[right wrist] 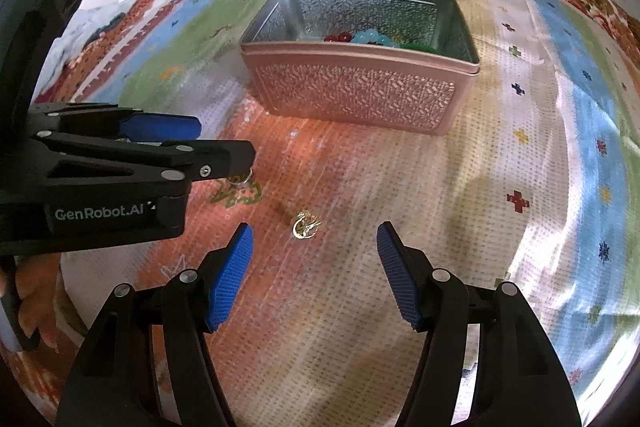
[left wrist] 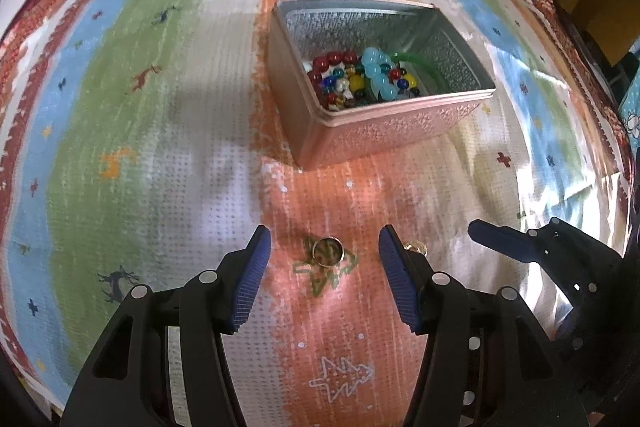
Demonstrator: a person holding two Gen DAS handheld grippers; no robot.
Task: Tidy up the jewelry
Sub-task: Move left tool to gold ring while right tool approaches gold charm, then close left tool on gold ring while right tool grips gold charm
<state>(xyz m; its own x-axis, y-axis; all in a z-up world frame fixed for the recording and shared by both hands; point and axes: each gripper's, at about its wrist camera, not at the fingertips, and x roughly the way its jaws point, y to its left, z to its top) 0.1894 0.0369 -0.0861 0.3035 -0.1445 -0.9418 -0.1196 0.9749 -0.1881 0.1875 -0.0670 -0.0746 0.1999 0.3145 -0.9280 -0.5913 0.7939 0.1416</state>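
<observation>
A pink embossed tin box (left wrist: 384, 131) stands open on the striped cloth and holds bead bracelets (left wrist: 360, 77); it also shows in the right wrist view (right wrist: 356, 95). A gold ring (left wrist: 328, 251) lies on the cloth between the open fingers of my left gripper (left wrist: 325, 253). A small gold charm (right wrist: 305, 225) lies on the cloth just ahead of my open right gripper (right wrist: 312, 247); in the left wrist view it (left wrist: 416, 247) peeks out beside the right finger. The left gripper (right wrist: 224, 143) shows in the right wrist view over the ring (right wrist: 241, 179).
The striped, patterned cloth (left wrist: 120, 107) covers the whole surface, with a floral border at the far edge. The right gripper's finger (left wrist: 500, 239) reaches in at the right of the left wrist view.
</observation>
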